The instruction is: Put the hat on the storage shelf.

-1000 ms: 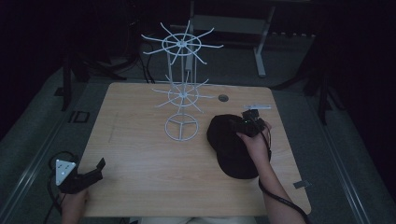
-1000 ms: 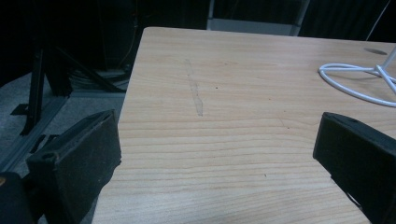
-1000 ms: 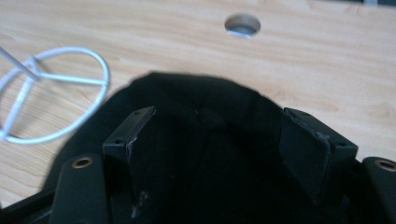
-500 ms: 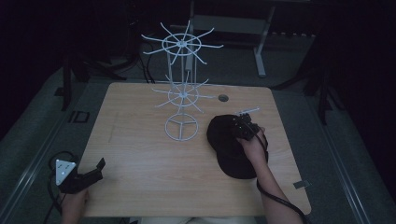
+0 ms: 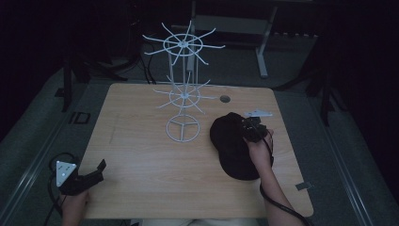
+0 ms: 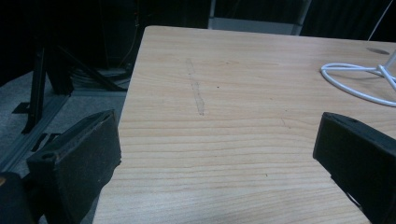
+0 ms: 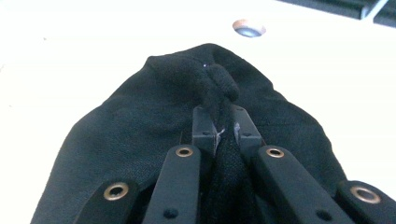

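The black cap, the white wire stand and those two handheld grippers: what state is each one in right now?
Black cap: lying on the table, a fold of its fabric pinched.
Right gripper: shut on the black cap, fingers clamped on a fold.
Left gripper: open, fingers wide apart, holding nothing, at the table's near left corner.
White wire stand: upright on the table, prongs bare.
Table: wooden top, small round hole near the far edge.

Tabletop (image 5: 141, 155): pale wood, fine straight grain. Wire stand (image 5: 183, 94): white throughout. Cloth cap (image 5: 233, 146): plain black, no pattern. Left claw (image 5: 96, 170): black, grey plate on top. Right claw (image 7: 220, 133): black, brass-coloured rivets. Floor (image 5: 28, 141): grey.
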`<act>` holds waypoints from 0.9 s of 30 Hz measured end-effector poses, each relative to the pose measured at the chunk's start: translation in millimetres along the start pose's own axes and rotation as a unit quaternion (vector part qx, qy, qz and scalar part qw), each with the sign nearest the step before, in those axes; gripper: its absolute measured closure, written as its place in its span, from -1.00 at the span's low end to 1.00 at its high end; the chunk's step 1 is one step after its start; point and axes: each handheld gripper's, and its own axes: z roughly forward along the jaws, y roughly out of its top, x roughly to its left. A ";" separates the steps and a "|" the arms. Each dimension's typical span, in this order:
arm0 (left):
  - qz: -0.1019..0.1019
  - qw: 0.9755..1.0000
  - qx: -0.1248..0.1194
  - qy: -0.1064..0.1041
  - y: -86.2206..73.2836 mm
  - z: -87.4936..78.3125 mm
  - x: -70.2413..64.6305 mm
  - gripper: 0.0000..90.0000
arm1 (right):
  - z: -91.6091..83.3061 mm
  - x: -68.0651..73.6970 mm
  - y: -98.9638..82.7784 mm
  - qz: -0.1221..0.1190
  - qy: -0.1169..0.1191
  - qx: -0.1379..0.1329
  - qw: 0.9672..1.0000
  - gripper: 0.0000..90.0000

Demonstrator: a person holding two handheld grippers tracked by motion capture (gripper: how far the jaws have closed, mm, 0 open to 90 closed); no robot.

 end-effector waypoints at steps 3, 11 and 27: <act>0.000 1.000 0.000 0.000 0.0 -0.1 0.1 -0.97 | -7.1 -1.5 2.2 0.001 0.002 -0.011 1.000 0.86; -0.001 1.000 0.000 0.001 0.0 0.2 0.0 -0.97 | -32.3 -6.2 7.0 0.003 0.001 -0.046 0.999 0.86; -0.001 1.000 0.000 0.001 0.0 0.3 -0.1 -0.97 | -99.1 -12.5 23.3 -0.004 0.005 -0.122 0.992 0.86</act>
